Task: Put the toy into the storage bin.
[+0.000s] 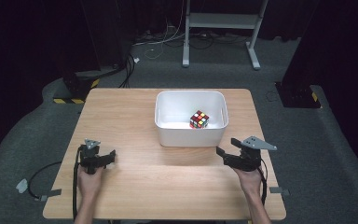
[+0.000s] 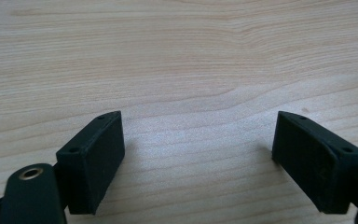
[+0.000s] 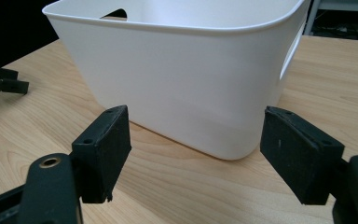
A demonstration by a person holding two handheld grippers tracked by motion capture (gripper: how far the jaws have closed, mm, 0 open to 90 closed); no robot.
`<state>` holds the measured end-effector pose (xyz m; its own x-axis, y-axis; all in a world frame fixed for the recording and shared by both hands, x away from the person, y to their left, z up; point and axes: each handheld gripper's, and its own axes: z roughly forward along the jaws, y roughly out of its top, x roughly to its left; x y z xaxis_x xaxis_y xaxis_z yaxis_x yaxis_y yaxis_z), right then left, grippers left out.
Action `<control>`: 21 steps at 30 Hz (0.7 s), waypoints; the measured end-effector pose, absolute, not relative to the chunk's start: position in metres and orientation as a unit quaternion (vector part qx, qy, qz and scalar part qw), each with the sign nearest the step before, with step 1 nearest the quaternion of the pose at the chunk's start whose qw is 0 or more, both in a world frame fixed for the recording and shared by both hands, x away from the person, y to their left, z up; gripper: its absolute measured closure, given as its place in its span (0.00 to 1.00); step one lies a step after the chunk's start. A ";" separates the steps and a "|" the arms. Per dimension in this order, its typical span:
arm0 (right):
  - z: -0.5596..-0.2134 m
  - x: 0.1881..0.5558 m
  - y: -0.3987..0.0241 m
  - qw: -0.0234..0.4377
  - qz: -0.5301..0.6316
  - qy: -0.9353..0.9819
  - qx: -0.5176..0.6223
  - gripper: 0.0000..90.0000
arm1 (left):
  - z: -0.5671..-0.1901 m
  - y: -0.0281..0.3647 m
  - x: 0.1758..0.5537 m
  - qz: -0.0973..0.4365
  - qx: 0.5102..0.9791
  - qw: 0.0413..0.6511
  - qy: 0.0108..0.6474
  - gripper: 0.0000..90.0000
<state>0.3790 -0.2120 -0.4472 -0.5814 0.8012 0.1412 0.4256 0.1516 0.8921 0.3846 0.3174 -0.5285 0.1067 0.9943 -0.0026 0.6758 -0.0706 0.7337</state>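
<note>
A multicoloured puzzle cube [image 1: 199, 119] lies inside a white plastic bin [image 1: 191, 136] at the middle back of the wooden table [image 1: 168, 186]. My right gripper [image 1: 226, 147] hovers just off the bin's front right corner and is open with nothing between its jaws. In the right gripper view the right gripper [image 3: 196, 149] faces the bin's rounded corner [image 3: 182, 70] at close range. My left gripper [image 1: 109, 157] rests low over the table's left side, well apart from the bin. Its jaws [image 2: 198, 154] stand open over bare wood.
The bin has cut-out handles in its end walls. The left gripper [image 3: 0, 84] shows at the far left of the right gripper view. A cable [image 1: 42, 172] trails off the table's left edge. Beyond the table stand a white frame's legs [image 1: 219, 42] and floor cables.
</note>
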 end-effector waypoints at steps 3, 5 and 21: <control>-0.450 0.380 -0.212 0.191 0.497 0.735 0.419 0.27 | -0.529 0.317 0.385 0.267 0.681 0.299 0.613 0.19; -0.452 0.381 -0.212 0.193 0.493 0.736 0.422 0.27 | -0.529 0.317 0.385 0.267 0.681 0.299 0.613 0.19; -0.466 0.389 -0.212 0.190 0.475 0.741 0.436 0.28 | -0.529 0.317 0.385 0.267 0.681 0.299 0.613 0.19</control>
<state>0.3886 -0.2120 -0.4662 -0.5475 0.8262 0.1329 0.4660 0.1691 0.8685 0.3846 0.3174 -0.5285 0.1065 0.9943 -0.0027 0.6758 -0.0704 0.7337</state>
